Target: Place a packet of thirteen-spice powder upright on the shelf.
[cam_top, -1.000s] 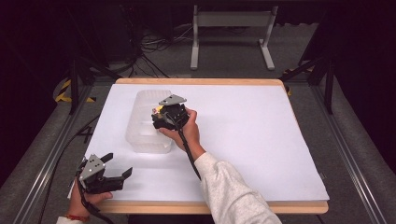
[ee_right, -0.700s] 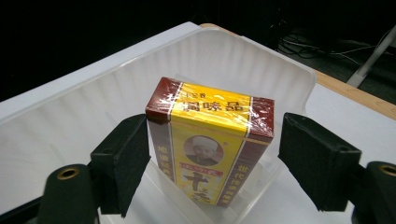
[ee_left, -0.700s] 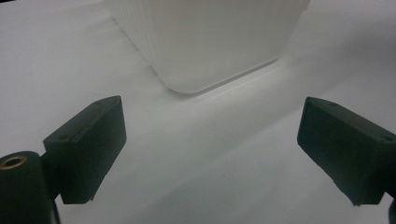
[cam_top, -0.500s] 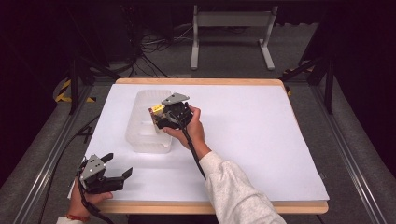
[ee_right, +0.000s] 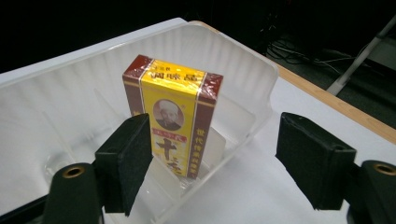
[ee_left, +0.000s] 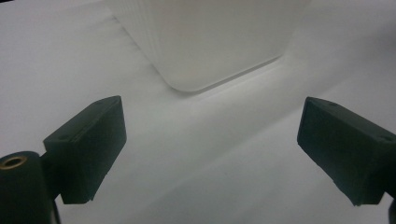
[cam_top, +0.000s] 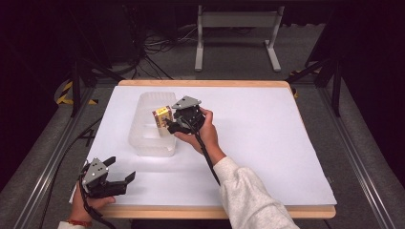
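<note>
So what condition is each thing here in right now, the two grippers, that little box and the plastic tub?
Left gripper: open, empty, low over the table's near left corner.
Right gripper: open, beside the box.
Yellow box: standing upright inside the tub, released.
Clear tub: upright on the white table.

A dark lab: floor cables; metal stand; paper-covered table.
</note>
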A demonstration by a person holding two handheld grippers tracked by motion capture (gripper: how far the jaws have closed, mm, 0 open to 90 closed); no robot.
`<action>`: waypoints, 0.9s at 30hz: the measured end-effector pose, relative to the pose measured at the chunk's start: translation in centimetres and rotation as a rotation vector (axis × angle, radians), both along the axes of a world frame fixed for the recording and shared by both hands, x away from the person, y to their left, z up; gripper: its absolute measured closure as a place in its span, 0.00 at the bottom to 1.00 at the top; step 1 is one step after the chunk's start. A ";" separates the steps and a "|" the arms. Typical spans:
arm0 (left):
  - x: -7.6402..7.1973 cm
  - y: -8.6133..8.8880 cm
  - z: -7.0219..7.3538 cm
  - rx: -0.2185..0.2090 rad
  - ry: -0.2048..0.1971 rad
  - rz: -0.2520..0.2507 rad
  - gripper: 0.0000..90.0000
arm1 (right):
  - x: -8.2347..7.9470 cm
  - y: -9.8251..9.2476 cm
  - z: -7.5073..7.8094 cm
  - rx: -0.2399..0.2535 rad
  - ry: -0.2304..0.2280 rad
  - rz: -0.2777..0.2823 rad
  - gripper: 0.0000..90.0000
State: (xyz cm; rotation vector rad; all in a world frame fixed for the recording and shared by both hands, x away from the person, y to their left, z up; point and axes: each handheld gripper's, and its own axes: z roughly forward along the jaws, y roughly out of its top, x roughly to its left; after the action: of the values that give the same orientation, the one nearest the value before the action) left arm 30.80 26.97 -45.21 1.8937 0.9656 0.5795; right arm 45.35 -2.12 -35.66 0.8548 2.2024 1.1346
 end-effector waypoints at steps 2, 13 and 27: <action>0.0 0.0 0.0 0.003 0.000 -0.001 0.10 | -0.3 -0.5 0.2 -0.005 -0.003 0.004 0.31; -0.1 -0.1 0.0 0.017 -0.006 0.009 0.10 | -1.7 -3.0 1.1 -0.054 -0.037 0.028 0.32; 0.0 -0.1 -0.1 0.025 0.001 0.010 0.10 | -2.3 -5.6 1.4 -0.114 -0.055 0.030 0.32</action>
State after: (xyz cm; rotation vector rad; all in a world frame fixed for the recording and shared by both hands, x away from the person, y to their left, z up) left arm 30.80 26.87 -45.29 1.9126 0.9730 0.5995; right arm 43.04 -7.74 -34.28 0.7369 2.2182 1.0226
